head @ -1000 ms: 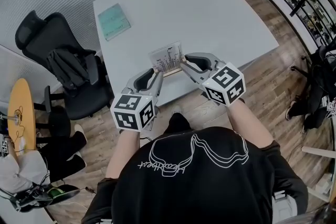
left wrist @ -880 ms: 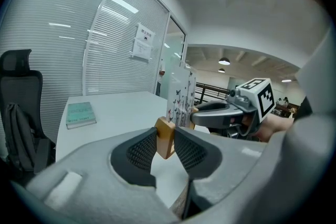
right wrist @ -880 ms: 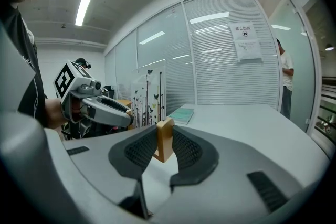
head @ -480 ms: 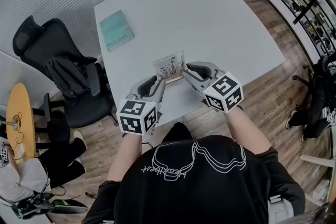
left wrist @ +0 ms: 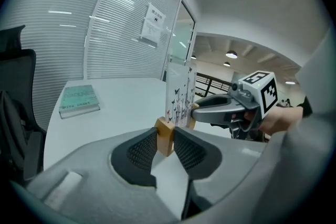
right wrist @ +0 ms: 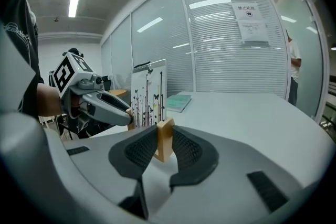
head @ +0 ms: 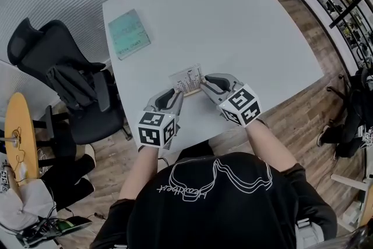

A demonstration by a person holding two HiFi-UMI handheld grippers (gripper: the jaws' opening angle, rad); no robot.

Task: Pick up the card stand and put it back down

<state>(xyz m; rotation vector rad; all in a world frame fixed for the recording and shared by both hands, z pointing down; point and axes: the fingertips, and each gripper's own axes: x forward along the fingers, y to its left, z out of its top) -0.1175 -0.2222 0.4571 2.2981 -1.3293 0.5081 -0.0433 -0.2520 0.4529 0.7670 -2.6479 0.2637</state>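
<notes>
Evenly, card stand (head: pixel 187 79) ends in 2 claws (head: pixel 176 94) (head: pixel 204 83)

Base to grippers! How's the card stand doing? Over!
Left gripper, right gripper: each shut on one end of card stand. Card upright. Book well apart, nothing in the way.

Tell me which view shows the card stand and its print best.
The right gripper view: the card stand turns its printed face broadly toward the camera, butterflies and stems legible. The left gripper view shows the card stand narrower, at a slant. The head view shows it small, from above.
</notes>
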